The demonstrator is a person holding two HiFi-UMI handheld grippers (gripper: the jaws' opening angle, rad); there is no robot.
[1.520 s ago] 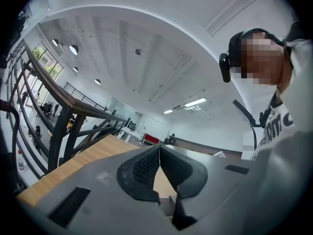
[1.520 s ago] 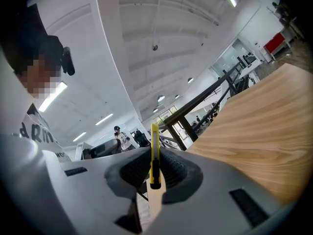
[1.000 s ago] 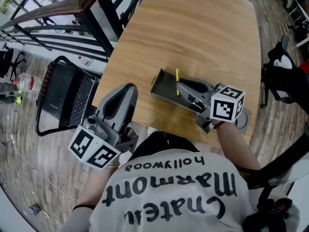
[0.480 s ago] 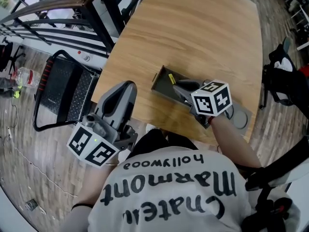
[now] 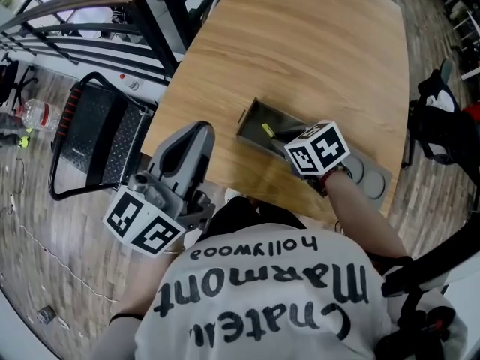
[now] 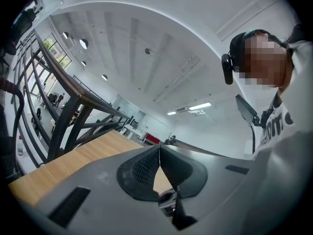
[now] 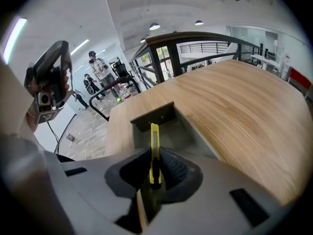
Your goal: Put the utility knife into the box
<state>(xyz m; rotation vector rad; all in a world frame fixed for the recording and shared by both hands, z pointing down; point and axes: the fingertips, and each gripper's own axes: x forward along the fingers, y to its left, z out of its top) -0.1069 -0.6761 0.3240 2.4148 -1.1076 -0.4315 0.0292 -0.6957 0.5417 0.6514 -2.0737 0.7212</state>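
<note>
A yellow utility knife (image 7: 154, 148) sticks out from between the jaws of my right gripper (image 7: 154, 174), which is shut on it. Its tip points into the open grey box (image 7: 168, 126) just ahead. In the head view the knife (image 5: 267, 130) lies low inside the box (image 5: 251, 117), near the table's front edge, with the right gripper (image 5: 279, 136) reaching in from the right. My left gripper (image 5: 193, 135) hangs off the table's left front edge, apart from the box. Its jaws (image 6: 159, 156) are shut, with nothing between them, and point upward.
The wooden table (image 5: 315, 43) stretches far beyond the box. A flat grey piece with round hollows (image 5: 367, 175) lies on it right of the box. A black metal chair (image 5: 94, 137) stands on the floor to the left, and black gear (image 5: 442, 126) to the right.
My right gripper has tilted down and forward, carrying the knife from upright above the box to low inside it. The left gripper has hardly moved.
</note>
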